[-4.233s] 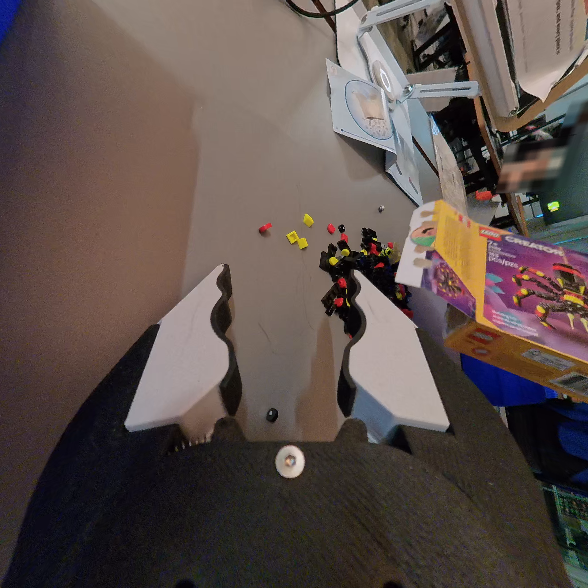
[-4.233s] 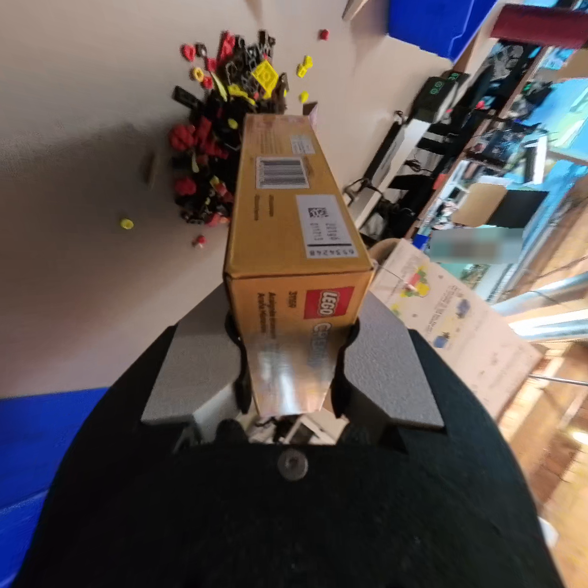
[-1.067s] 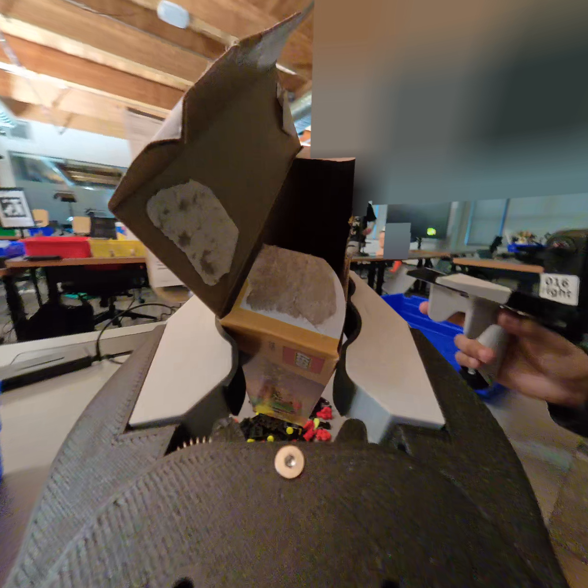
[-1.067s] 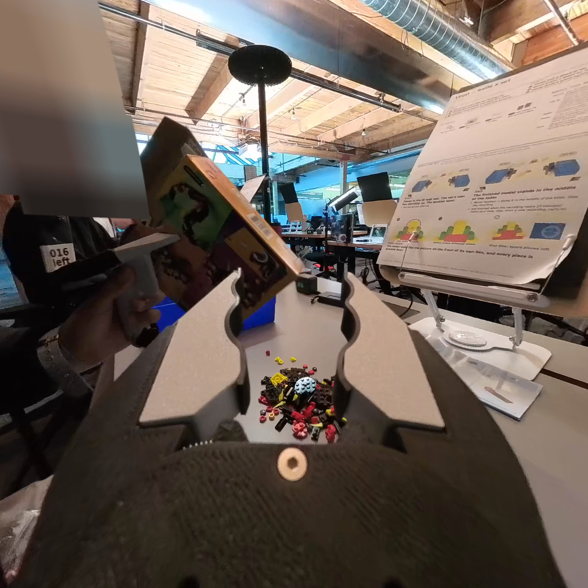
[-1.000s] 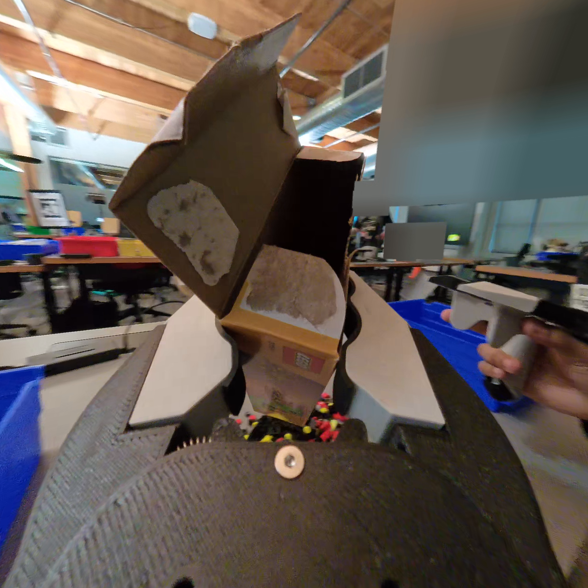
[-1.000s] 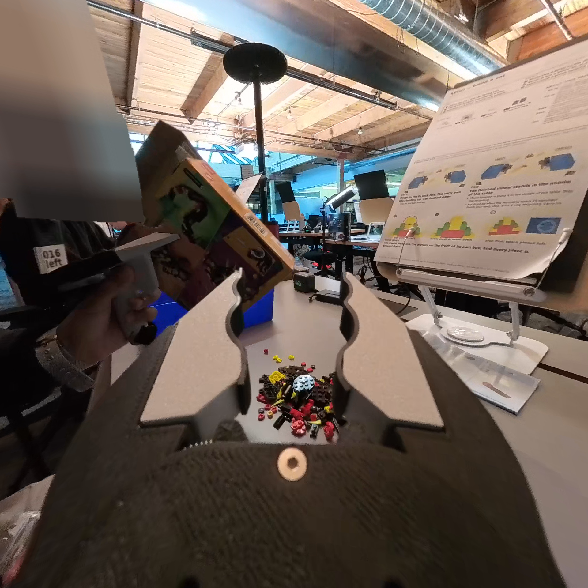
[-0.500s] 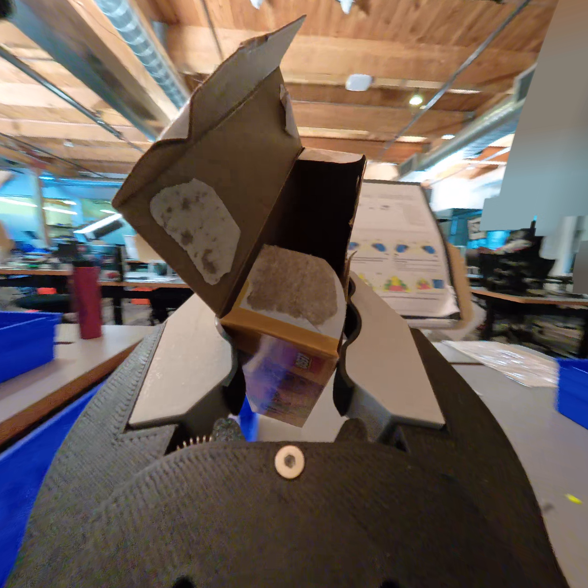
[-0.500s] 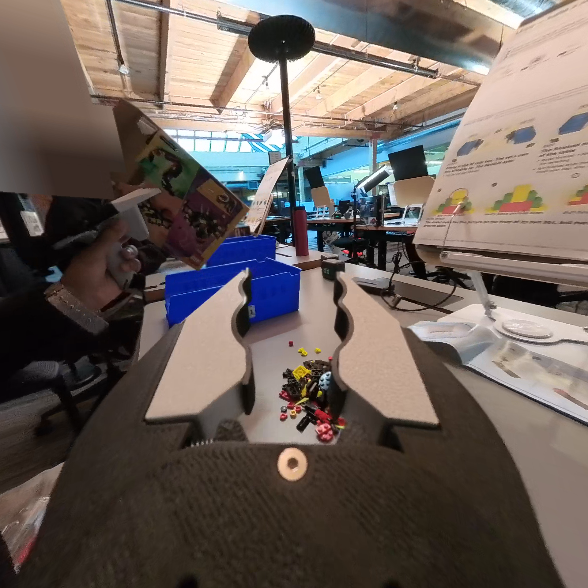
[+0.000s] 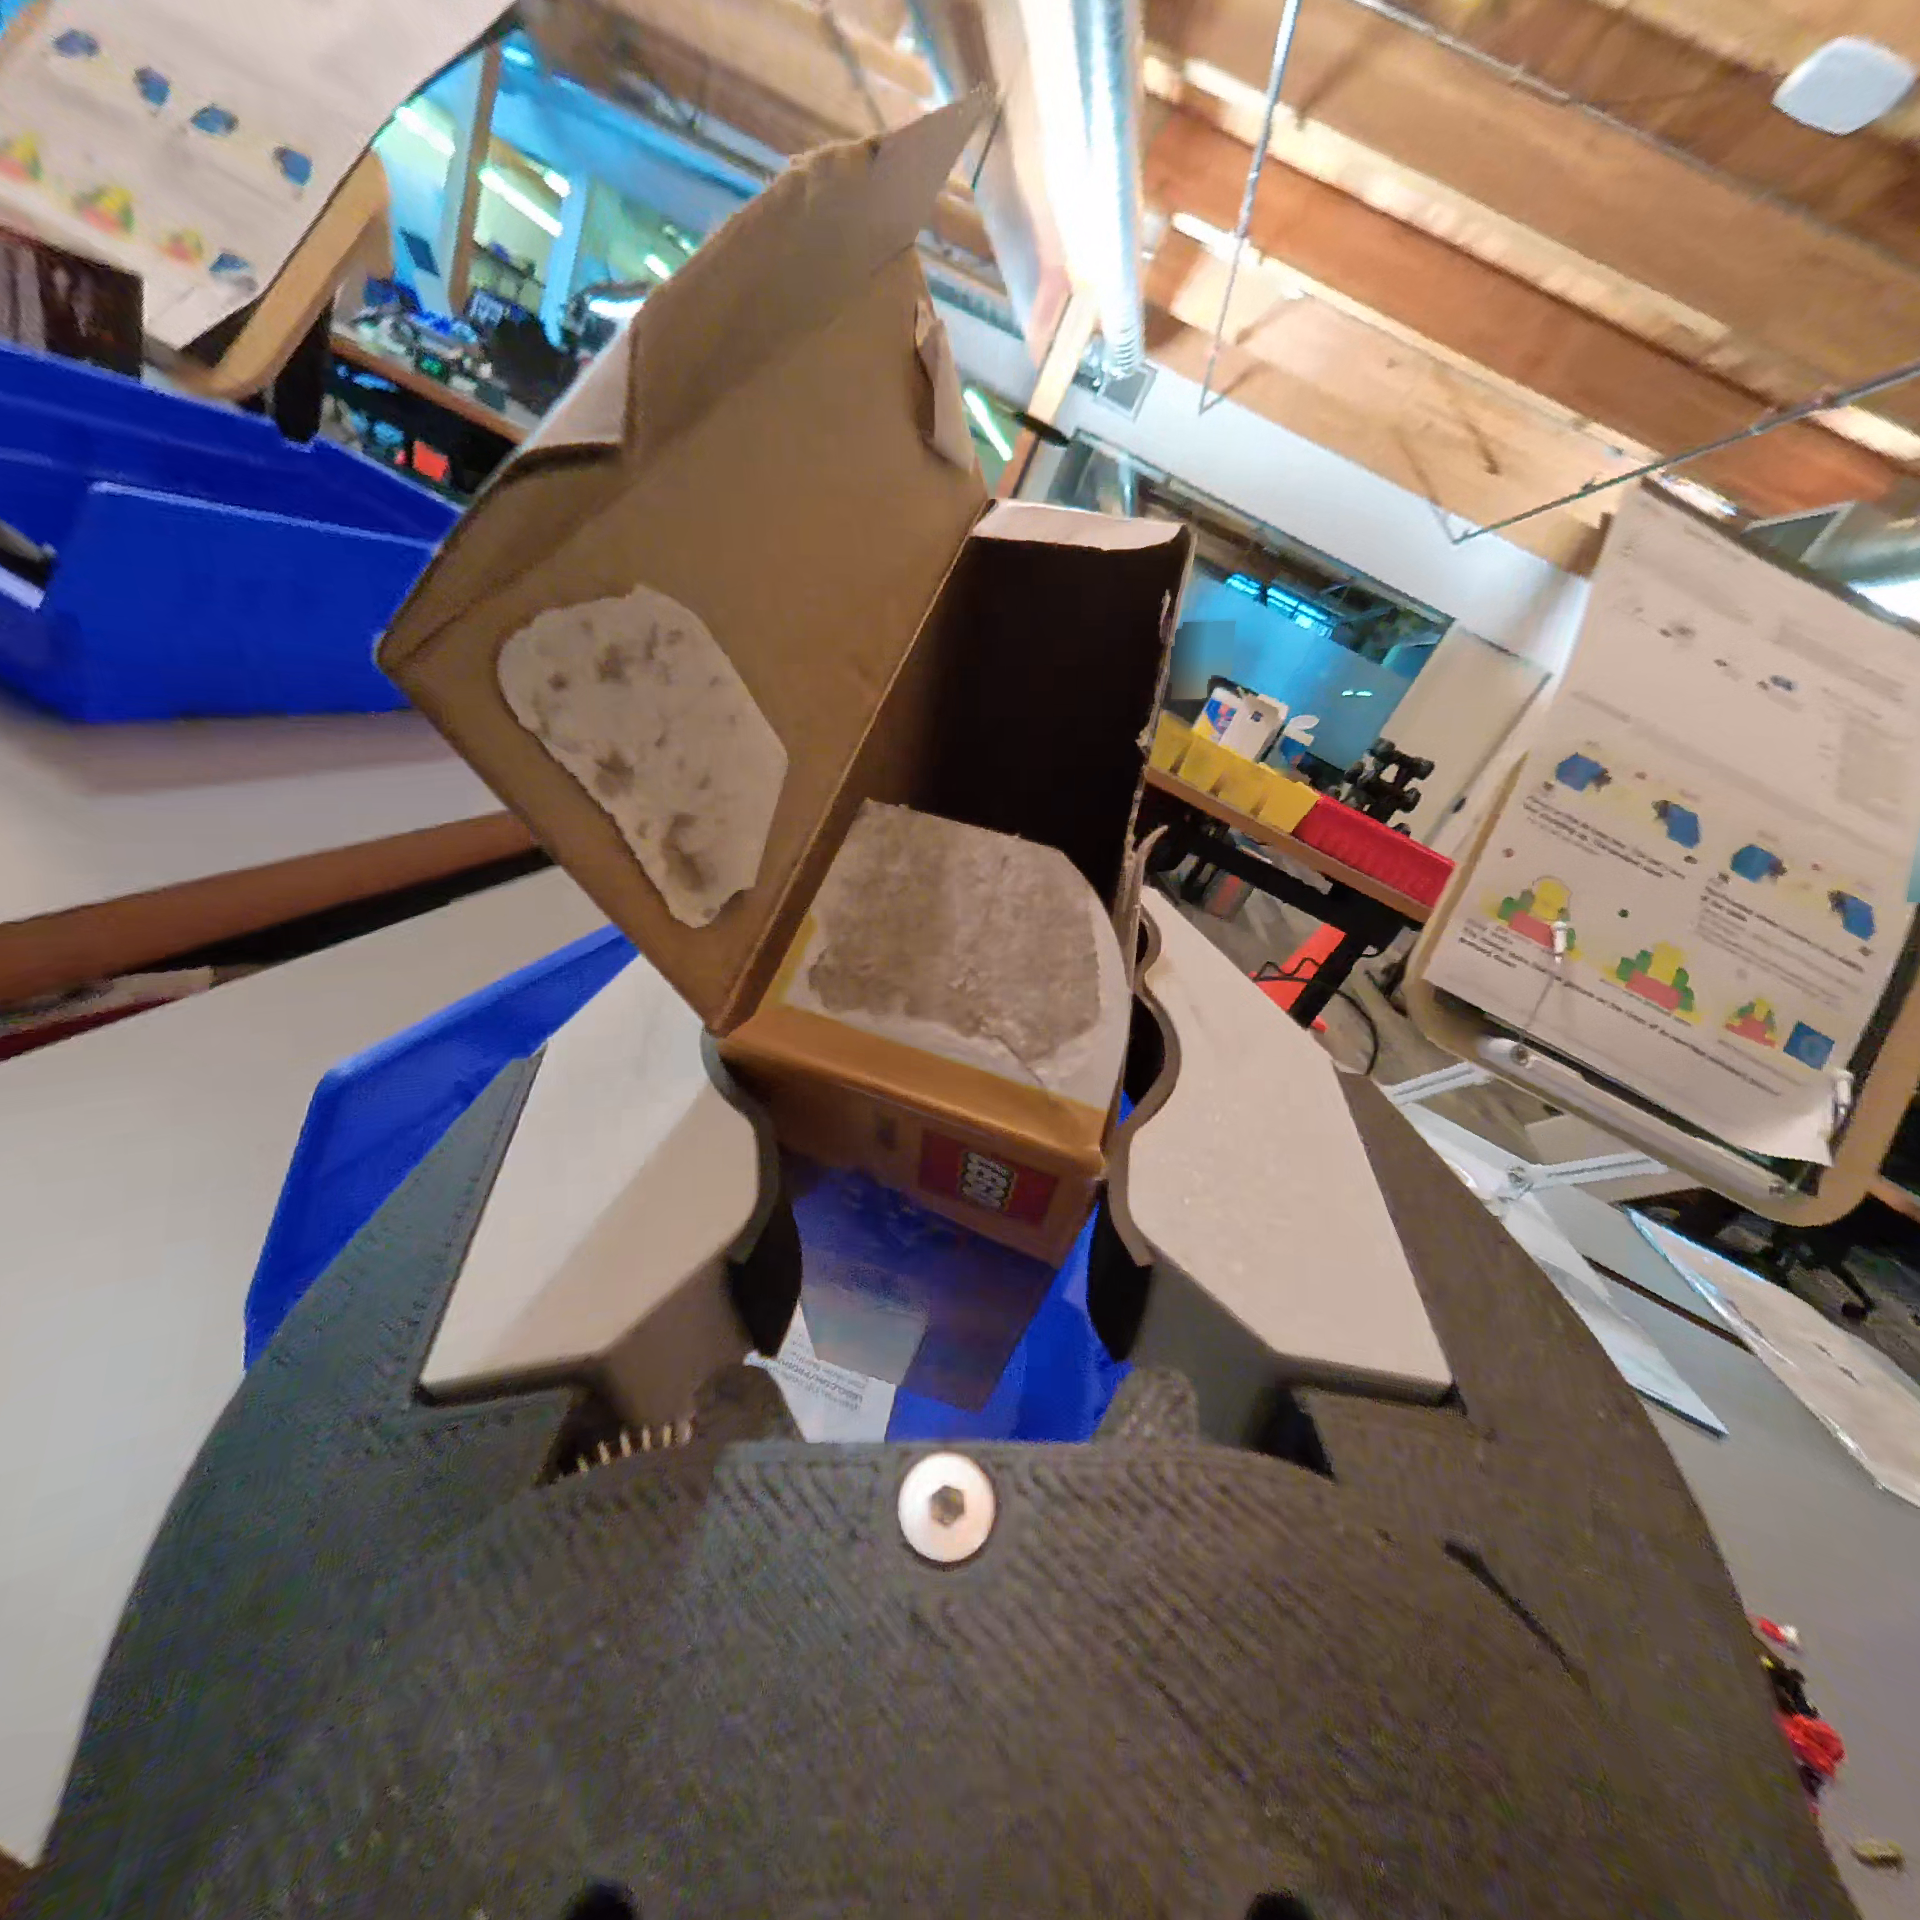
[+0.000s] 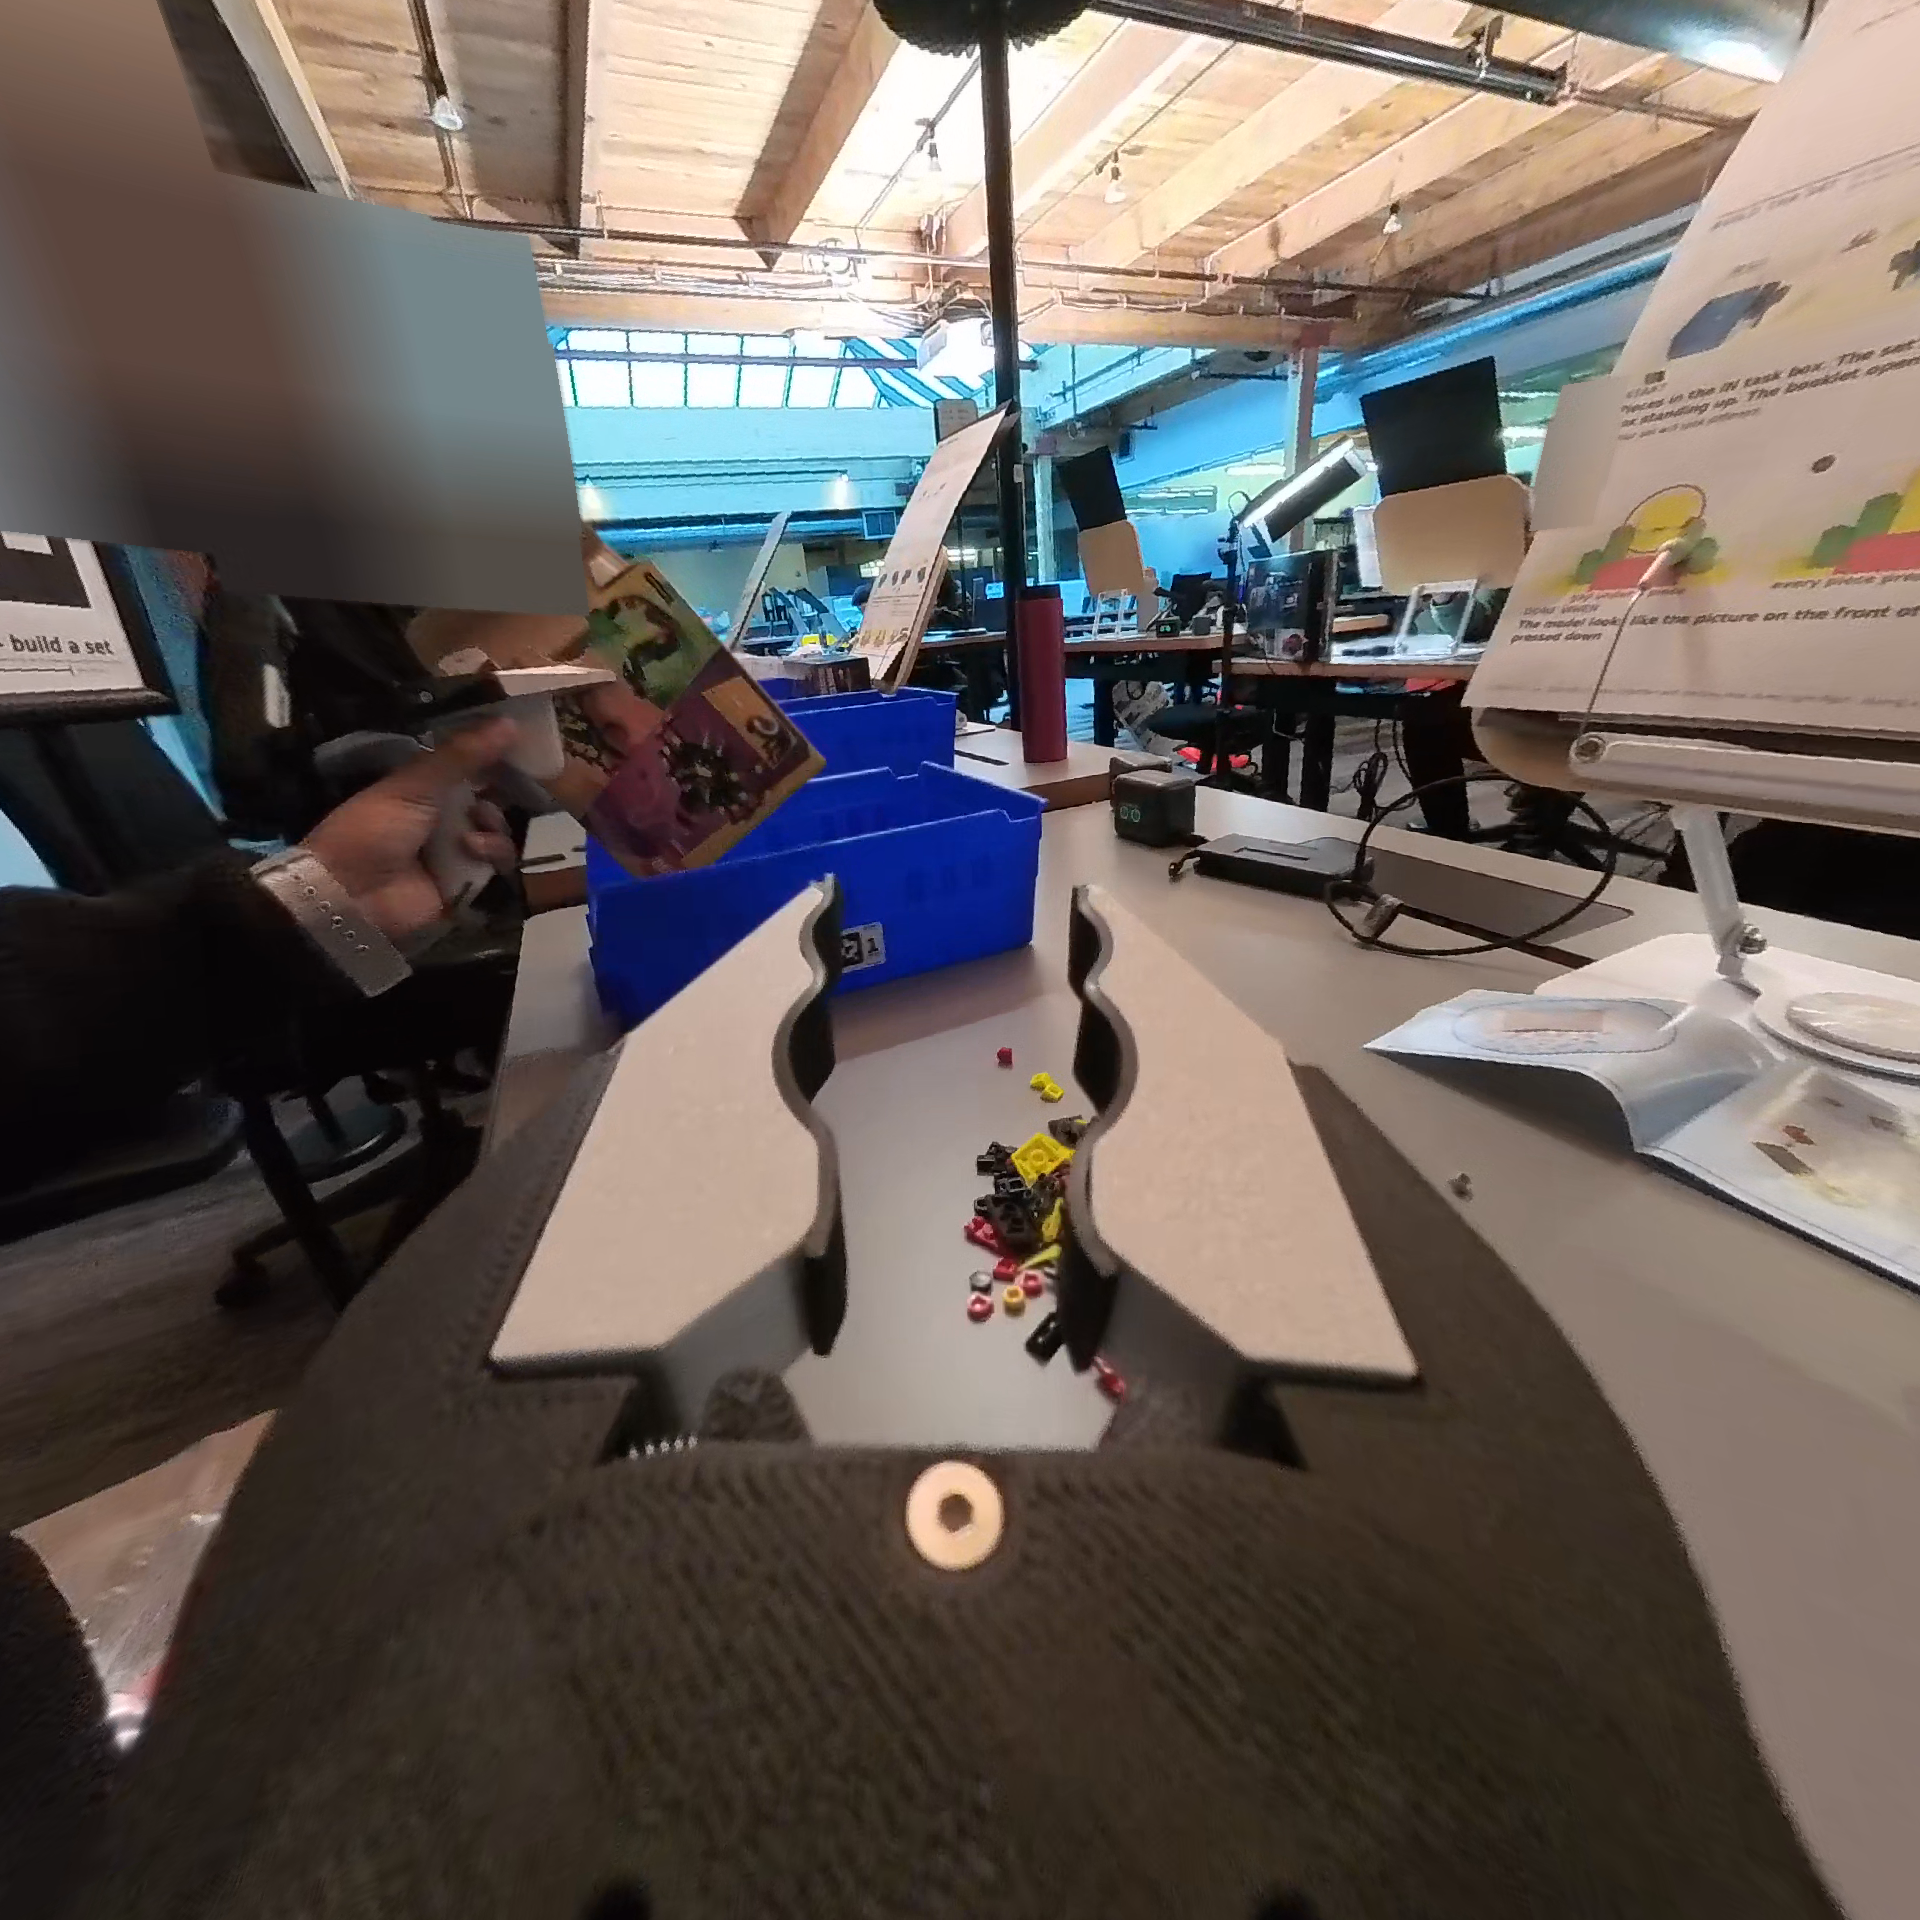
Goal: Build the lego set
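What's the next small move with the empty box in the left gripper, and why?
Probably lower the box into the blue bin beneath it and open the left gripper; the pieces already lie on the table, before the open right gripper.

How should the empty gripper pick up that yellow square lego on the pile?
My guess: pinch the yellow square piece across its two flat side edges, with the right gripper coming from above. It lies on top of the lego pile, so its sides look free.

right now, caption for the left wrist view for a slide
Left gripper clamps the opened lego box above a blue bin.
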Action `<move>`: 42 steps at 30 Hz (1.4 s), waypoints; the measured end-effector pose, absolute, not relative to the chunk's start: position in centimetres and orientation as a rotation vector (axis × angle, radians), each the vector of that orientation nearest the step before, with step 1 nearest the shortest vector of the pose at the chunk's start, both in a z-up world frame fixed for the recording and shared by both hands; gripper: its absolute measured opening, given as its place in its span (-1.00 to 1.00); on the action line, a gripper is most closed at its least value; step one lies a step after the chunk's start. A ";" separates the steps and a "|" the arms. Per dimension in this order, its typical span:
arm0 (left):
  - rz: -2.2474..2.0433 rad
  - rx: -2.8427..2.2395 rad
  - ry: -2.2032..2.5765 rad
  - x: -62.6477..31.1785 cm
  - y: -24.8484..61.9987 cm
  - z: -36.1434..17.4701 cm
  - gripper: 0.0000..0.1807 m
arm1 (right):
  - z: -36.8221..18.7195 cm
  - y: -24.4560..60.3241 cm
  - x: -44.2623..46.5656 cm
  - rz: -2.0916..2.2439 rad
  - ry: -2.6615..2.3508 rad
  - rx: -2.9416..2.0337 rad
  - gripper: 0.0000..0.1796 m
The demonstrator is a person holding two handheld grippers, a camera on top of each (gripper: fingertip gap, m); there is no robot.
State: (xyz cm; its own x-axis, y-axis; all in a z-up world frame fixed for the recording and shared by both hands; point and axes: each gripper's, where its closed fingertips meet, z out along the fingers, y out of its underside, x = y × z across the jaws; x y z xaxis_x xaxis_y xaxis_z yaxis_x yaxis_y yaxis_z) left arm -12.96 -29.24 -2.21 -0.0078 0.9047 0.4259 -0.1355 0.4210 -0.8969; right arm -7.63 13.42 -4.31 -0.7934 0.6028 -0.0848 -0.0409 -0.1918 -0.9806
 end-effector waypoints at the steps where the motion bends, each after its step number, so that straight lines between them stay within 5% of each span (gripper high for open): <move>1: 0.959 -0.770 -1.335 -13.3 -29.5 -2.6 -0.29 | -4.4 13.6 -7.5 2.039 -1.649 -0.662 -0.53; 9: 0.836 -0.841 -1.521 -16.3 -30.3 -6.4 -0.27 | -4.6 15.6 -6.9 2.016 -1.610 -0.728 -0.54; 14: 0.887 -0.753 -1.621 -16.6 -33.3 -6.4 0.13 | -4.8 16.7 -6.3 1.984 -1.598 -0.750 -0.53; 19: 1.042 -0.684 -1.506 -15.3 -33.8 -1.5 0.20 | -4.9 17.4 -6.1 1.956 -1.586 -0.772 -0.54; 24: 1.212 -0.815 -1.292 -14.8 -28.3 3.9 0.08 | -5.1 17.2 -5.9 1.948 -1.598 -0.780 -0.53; 33: 1.304 -0.976 -1.391 -16.1 -29.0 0.1 -0.30 | -5.5 16.5 -5.9 1.948 -1.639 -0.762 -0.54; 42: 1.329 -0.942 -1.403 -14.7 -31.1 1.5 -0.28 | -6.0 16.3 -6.1 1.976 -1.664 -0.790 -0.53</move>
State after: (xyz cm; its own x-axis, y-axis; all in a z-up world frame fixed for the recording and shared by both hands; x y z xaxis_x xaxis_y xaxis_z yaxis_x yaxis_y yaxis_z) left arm -14.68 -31.13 1.53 -0.2506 0.9597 0.1268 -0.0748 0.1114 -0.9910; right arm -6.12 16.27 -6.02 -0.7419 0.6546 -0.1450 0.0312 -0.1823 -0.9827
